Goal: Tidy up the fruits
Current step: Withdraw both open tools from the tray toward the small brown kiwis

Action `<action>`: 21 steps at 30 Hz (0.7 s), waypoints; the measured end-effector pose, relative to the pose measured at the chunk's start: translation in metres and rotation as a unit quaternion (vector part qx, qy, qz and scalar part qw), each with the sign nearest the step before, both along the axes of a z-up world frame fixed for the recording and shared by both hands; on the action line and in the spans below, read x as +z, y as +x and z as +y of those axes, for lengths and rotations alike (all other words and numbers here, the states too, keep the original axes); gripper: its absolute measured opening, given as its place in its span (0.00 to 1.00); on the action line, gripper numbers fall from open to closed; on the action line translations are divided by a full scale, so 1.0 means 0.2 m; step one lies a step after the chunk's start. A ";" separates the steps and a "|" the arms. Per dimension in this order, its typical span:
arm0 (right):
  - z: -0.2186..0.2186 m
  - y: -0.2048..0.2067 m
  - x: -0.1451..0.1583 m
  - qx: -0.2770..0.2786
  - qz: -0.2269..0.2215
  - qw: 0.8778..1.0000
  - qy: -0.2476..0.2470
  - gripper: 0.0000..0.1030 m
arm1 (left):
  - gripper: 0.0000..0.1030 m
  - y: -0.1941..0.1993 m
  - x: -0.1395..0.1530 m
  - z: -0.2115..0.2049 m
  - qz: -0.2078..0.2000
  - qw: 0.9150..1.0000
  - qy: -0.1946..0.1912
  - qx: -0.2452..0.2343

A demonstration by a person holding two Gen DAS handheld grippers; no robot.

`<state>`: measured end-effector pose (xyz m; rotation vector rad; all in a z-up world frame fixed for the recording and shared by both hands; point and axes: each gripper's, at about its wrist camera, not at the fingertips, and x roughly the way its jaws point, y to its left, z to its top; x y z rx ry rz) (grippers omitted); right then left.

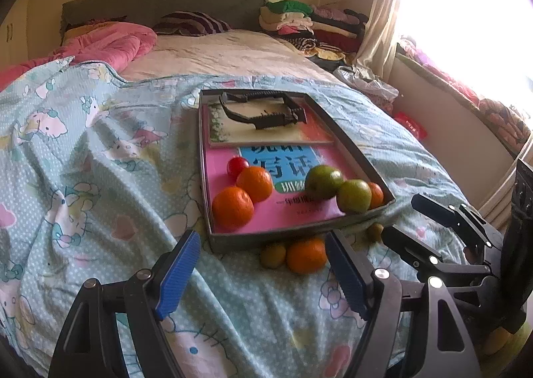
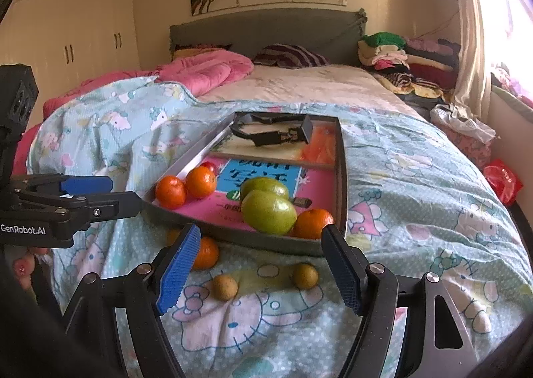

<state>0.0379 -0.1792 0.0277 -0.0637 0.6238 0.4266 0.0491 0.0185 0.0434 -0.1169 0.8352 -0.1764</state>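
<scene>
both jaws wide, empty; loose orange [image 1: 306, 255] and two small brown fruits [image 2: 225, 287] lie on the quilt [image 2: 416, 211] just before the tray [image 2: 342, 178]; i'd judge the orange light, firm, roll-prone; pinch across its middle

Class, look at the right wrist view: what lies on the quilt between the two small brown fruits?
Nothing: in the right wrist view, only bare cartoon-print quilt separates the left brown fruit from the right brown fruit.

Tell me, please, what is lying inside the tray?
The tray holds three oranges, two green fruits, a red fruit, books and a black tool; its floor is hidden.
</scene>
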 end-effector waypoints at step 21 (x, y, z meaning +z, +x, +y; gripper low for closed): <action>0.13 0.00 -0.22 0.054 0.056 0.996 -0.036 0.72 | 0.71 -0.01 -0.18 -0.06 0.043 0.999 0.021 -0.023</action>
